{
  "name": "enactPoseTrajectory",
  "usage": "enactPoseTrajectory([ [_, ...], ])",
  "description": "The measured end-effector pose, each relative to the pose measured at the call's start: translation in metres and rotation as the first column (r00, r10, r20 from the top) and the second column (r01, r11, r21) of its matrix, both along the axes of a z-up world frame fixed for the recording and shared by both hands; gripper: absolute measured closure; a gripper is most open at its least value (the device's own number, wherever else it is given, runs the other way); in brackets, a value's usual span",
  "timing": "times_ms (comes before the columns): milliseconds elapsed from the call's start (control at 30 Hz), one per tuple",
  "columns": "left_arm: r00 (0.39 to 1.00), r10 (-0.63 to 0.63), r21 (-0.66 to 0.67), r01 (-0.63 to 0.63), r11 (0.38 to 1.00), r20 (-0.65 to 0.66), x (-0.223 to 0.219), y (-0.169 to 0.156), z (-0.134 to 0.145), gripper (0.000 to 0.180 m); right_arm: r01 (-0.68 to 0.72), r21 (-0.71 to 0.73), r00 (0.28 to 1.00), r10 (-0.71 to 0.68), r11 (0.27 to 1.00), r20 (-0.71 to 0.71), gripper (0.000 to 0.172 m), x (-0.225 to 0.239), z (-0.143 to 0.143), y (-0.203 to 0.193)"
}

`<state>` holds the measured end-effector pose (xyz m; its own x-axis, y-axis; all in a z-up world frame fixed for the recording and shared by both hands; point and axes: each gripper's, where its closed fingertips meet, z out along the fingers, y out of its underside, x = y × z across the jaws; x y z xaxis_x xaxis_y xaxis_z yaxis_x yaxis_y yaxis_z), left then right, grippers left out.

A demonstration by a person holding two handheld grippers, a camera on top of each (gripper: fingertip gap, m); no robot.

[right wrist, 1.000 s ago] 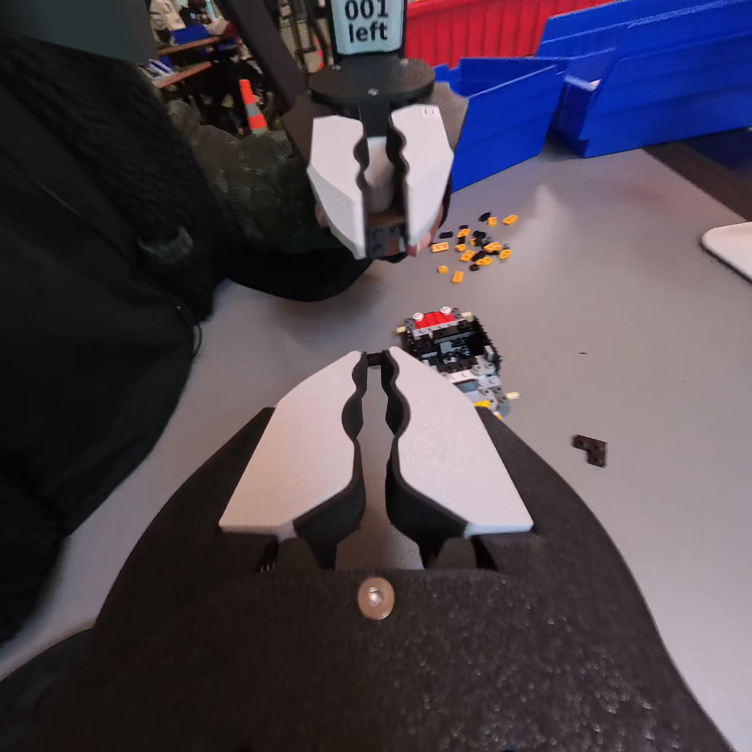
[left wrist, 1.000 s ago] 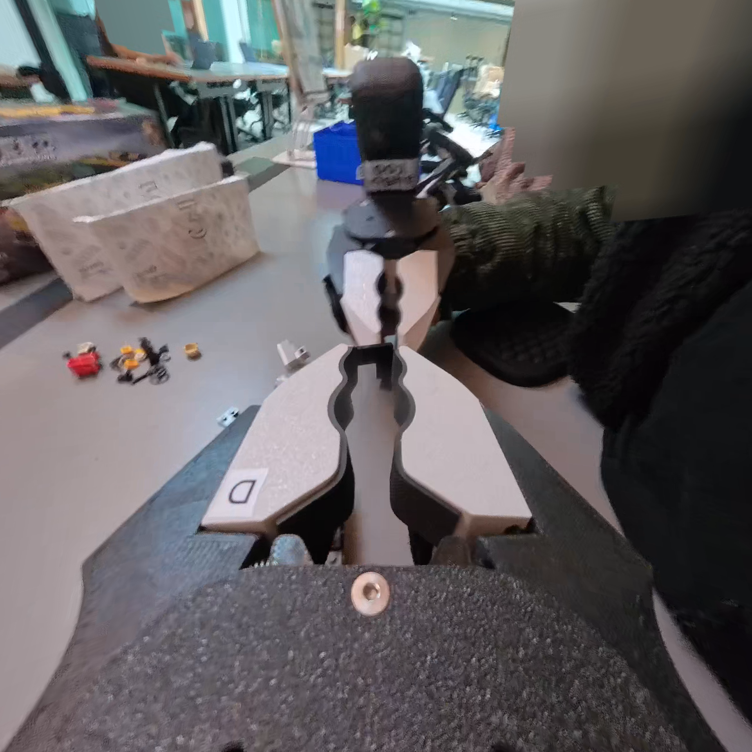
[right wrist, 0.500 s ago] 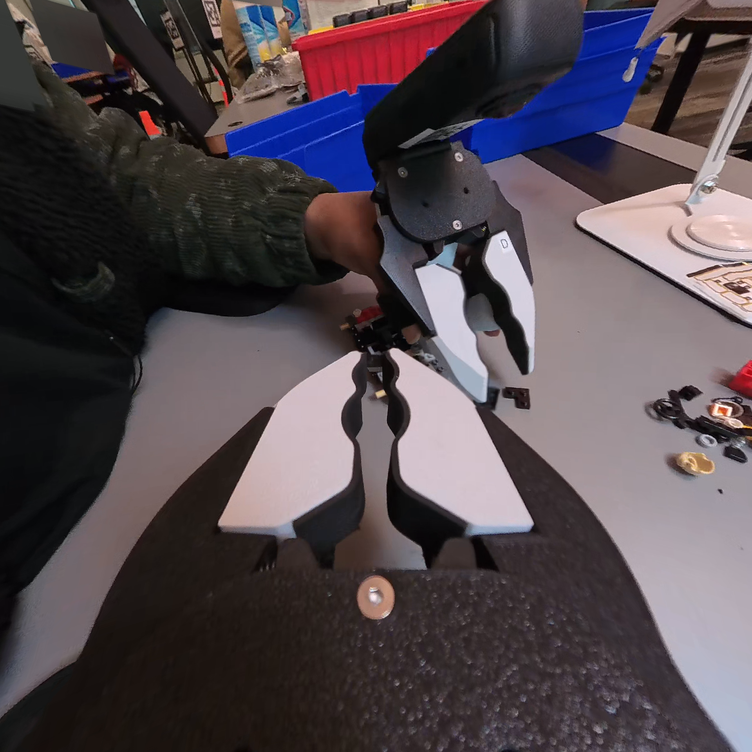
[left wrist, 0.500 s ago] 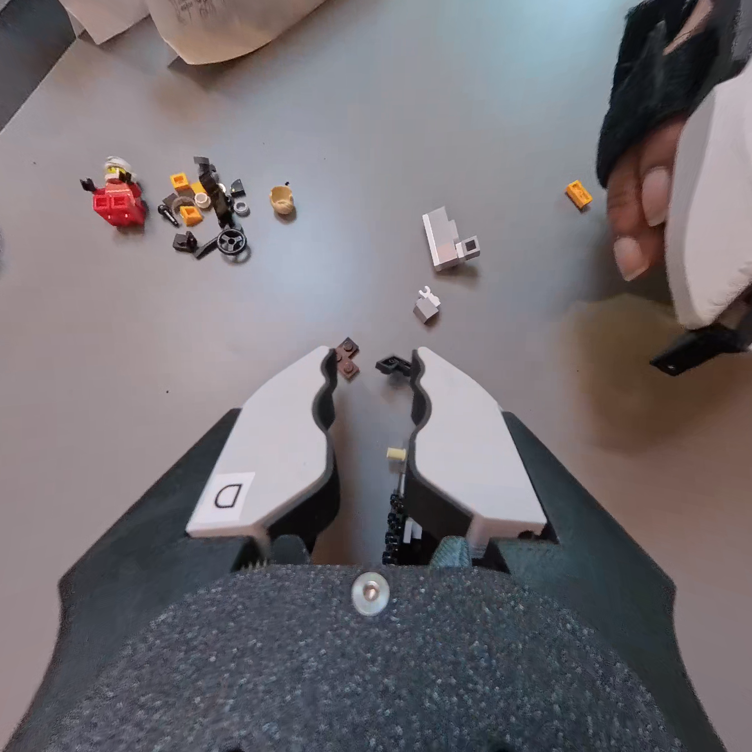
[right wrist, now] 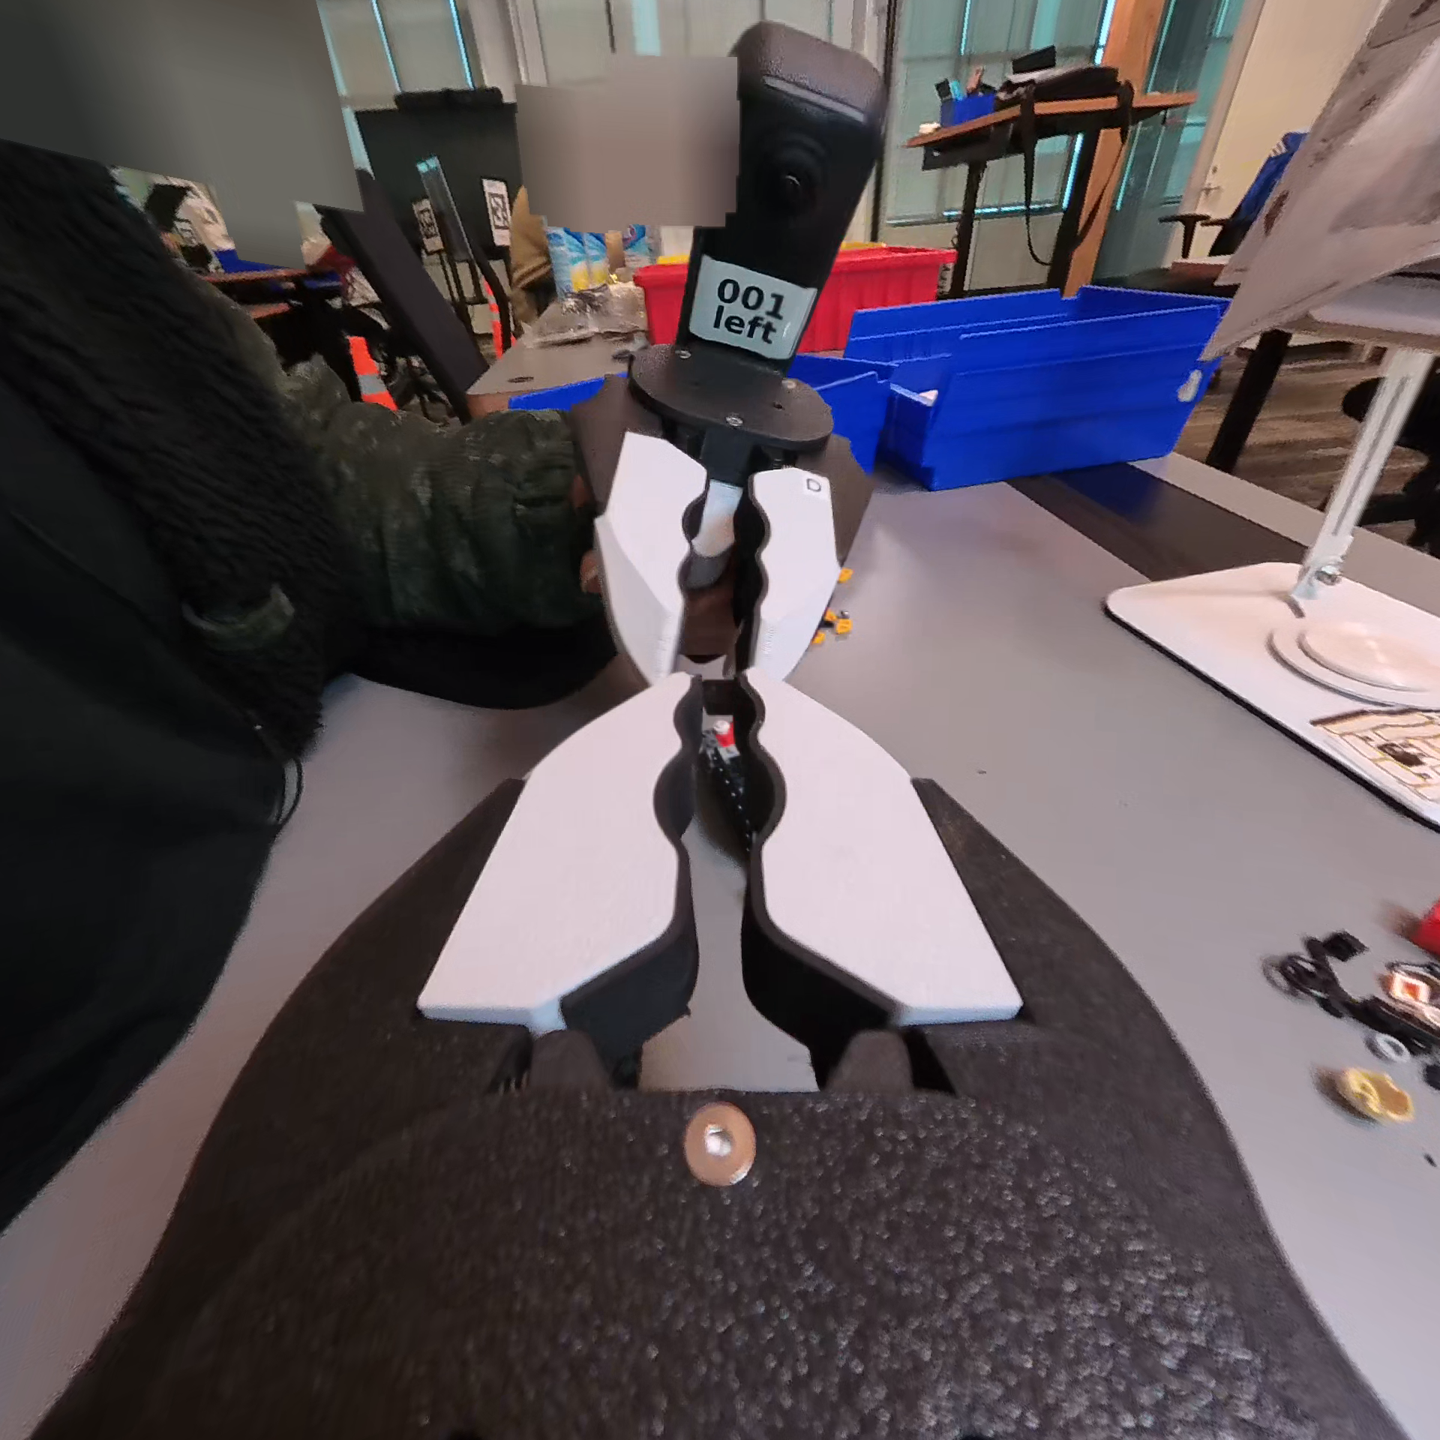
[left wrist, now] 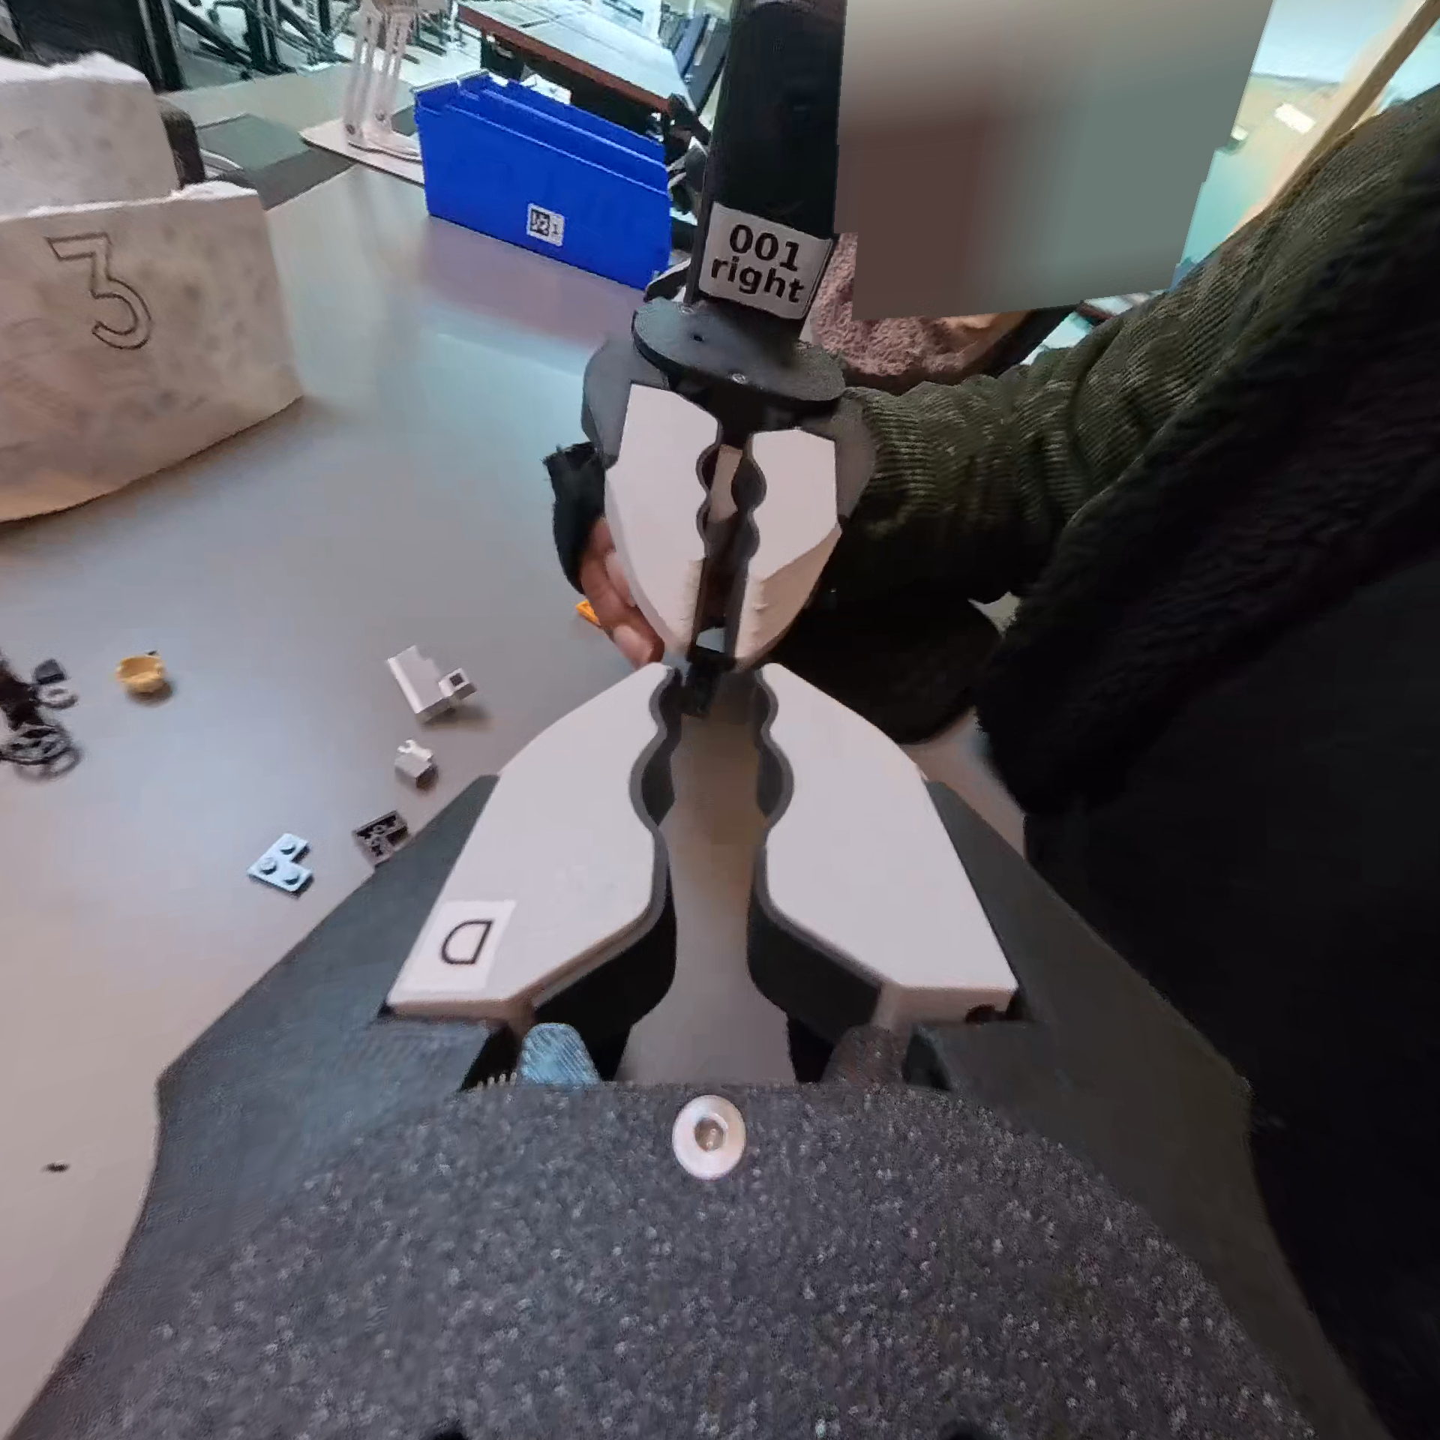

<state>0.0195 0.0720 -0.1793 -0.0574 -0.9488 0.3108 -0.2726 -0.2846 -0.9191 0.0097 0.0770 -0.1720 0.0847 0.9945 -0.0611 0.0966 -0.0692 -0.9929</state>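
While both grippers meet tip to tip above the grey surface [left wrist: 405, 483], the right gripper's [right wrist: 718, 687] jaws pinch a small black piece [left wrist: 696, 690]. The left gripper's [left wrist: 709, 686] jaws stand narrowly apart around it; I cannot tell whether they grip.

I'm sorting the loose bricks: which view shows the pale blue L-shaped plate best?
The left wrist view: the pale blue L-shaped plate lies flat on the grey table, studs up, beside a small black plate. The right wrist view does not show it.

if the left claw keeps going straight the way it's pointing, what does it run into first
Most likely the right claw: it hangs tip to tip with the left claw, a small black piece between their tips. Depth is hard to judge.
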Motion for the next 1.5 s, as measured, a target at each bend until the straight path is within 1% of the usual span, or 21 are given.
enactPoseTrajectory([
  [67, 0.999, 0.02, 0.073, -0.018, 0.997, -0.029, -0.003, 0.001, 0.0, 0.173, -0.007, -0.002, 1.0, 0.007, 1.0, -0.014, 0.165, -0.002, 0.003, -0.002],
  [167, 0.99, 0.083, 0.166, -0.064, 0.984, -0.112, -0.018, 0.001, 0.003, 0.173, 0.017, -0.002, 0.999, -0.018, 1.0, -0.029, 0.165, -0.002, 0.007, 0.0],
  [267, 0.941, 0.301, 0.303, -0.246, 0.921, -0.151, -0.068, 0.016, 0.022, 0.173, 0.057, -0.002, 0.998, -0.057, 0.998, -0.025, 0.163, 0.004, 0.007, 0.006],
  [300, 0.901, 0.407, 0.328, -0.343, 0.88, -0.151, -0.093, 0.024, 0.031, 0.173, 0.08, -0.002, 0.997, -0.08, 0.997, -0.013, 0.163, 0.006, 0.004, 0.011],
  [333, 0.838, 0.524, 0.363, -0.446, 0.818, -0.153, -0.123, 0.032, 0.039, 0.173, 0.101, -0.002, 0.995, -0.101, 0.995, 0.01, 0.163, 0.008, 0.0, 0.015],
  [367, 0.75, 0.64, 0.4, -0.542, 0.739, -0.166, -0.157, 0.039, 0.044, 0.173, 0.118, -0.002, 0.992, -0.118, 0.993, 0.037, 0.162, 0.009, -0.006, 0.019],
  [433, 0.525, 0.822, 0.465, -0.685, 0.562, -0.22, -0.231, 0.044, 0.044, 0.173, 0.14, -0.007, 0.986, -0.139, 0.99, 0.097, 0.161, 0.007, -0.018, 0.025],
  [467, 0.409, 0.877, 0.486, -0.731, 0.48, -0.252, -0.267, 0.042, 0.04, 0.173, 0.144, -0.012, 0.982, -0.141, 0.99, 0.129, 0.16, 0.004, -0.024, 0.026],
  [500, 0.315, 0.907, 0.488, -0.767, 0.417, -0.281, -0.297, 0.037, 0.034, 0.173, 0.145, -0.018, 0.977, -0.141, 0.989, 0.157, 0.159, 0.002, -0.03, 0.027],
  [533, 0.239, 0.92, 0.47, -0.803, 0.367, -0.31, -0.323, 0.031, 0.027, 0.173, 0.142, -0.024, 0.974, -0.135, 0.99, 0.184, 0.159, -0.001, -0.036, 0.028],
  [600, 0.128, 0.93, 0.412, -0.869, 0.273, -0.346, -0.363, 0.019, 0.012, 0.173, 0.134, -0.029, 0.963, -0.123, 0.991, 0.239, 0.159, -0.008, -0.046, 0.028],
  [667, 0.062, 0.915, 0.351, -0.911, 0.215, -0.398, -0.387, 0.006, -0.005, 0.173, 0.119, -0.017, 0.95, -0.109, 0.993, 0.293, 0.159, -0.014, -0.054, 0.029],
  [733, 0.01, 0.909, 0.328, -0.931, 0.161, -0.416, -0.4, 0.0, -0.015, 0.157, 0.1, -0.003, 0.937, -0.093, 0.995, 0.336, 0.159, -0.021, -0.058, 0.029],
  [867, -0.013, 0.923, 0.346, -0.929, 0.131, -0.385, -0.402, 0.002, -0.015, 0.129, 0.062, 0.004, 0.924, -0.059, 0.998, 0.378, 0.158, -0.035, -0.061, 0.03],
  [967, -0.021, 0.932, 0.371, -0.92, 0.124, -0.363, -0.403, 0.006, -0.012, 0.123, 0.049, 0.01, 0.915, -0.049, 0.999, 0.399, 0.156, -0.042, -0.062, 0.032],
  [1067, -0.02, 0.926, 0.367, -0.921, 0.13, -0.377, -0.406, 0.008, -0.016, 0.12, 0.04, 0.018, 0.904, -0.044, 0.999, 0.425, 0.151, -0.043, -0.066, 0.032],
  [1167, 0.017, 0.897, 0.347, -0.919, 0.188, -0.442, -0.404, 0.004, -0.03, 0.113, 0.038, 0.015, 0.897, -0.041, 0.999, 0.441, 0.144, -0.039, -0.071, 0.031],
  [1233, 0.071, 0.866, 0.334, -0.904, 0.265, -0.494, -0.396, 0.0, -0.041, 0.105, 0.043, -0.001, 0.895, -0.038, 0.999, 0.445, 0.139, -0.037, -0.074, 0.031],
  [1300, 0.116, 0.85, 0.319, -0.894, 0.315, -0.515, -0.388, -0.001, -0.047, 0.1, 0.051, -0.004, 0.895, -0.044, 0.999, 0.444, 0.138, -0.035, -0.076, 0.032],
  [1400, 0.124, 0.857, 0.339, -0.883, 0.325, -0.5, -0.385, 0.001, -0.044, 0.097, 0.058, -0.009, 0.899, -0.048, 0.998, 0.435, 0.138, -0.033, -0.076, 0.034],
  [1500, 0.124, 0.892, 0.377, -0.875, 0.305, -0.435, -0.382, 0.006, -0.03, 0.102, 0.049, 0.001, 0.897, -0.044, 0.999, 0.441, 0.134, -0.031, -0.076, 0.035],
])
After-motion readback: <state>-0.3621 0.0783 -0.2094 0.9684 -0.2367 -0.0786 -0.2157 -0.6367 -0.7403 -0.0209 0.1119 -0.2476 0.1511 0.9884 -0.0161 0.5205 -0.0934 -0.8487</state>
